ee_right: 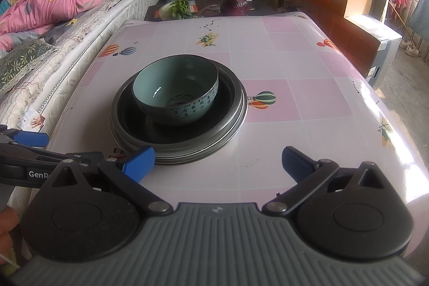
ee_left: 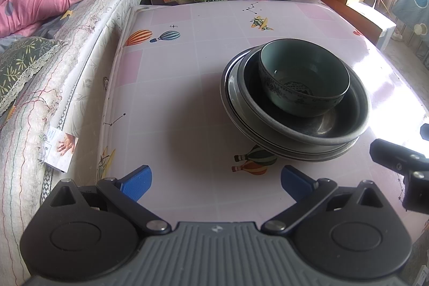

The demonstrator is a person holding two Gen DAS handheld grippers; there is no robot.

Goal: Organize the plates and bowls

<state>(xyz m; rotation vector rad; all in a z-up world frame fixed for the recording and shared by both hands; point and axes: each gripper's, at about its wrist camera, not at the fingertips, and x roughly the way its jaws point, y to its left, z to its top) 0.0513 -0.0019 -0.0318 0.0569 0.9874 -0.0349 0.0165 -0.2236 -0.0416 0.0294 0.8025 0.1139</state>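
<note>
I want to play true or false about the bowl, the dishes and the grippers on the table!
1. The green bowl sits inside the dark dish. True.
2. The left gripper holds the bowl. False: it is open and holds nothing.
3. The tablecloth shows hot-air balloons. True.
4. The bowl is full of soup. False: it looks empty.
5. The right gripper is shut. False: it is open, short of the stack.
</note>
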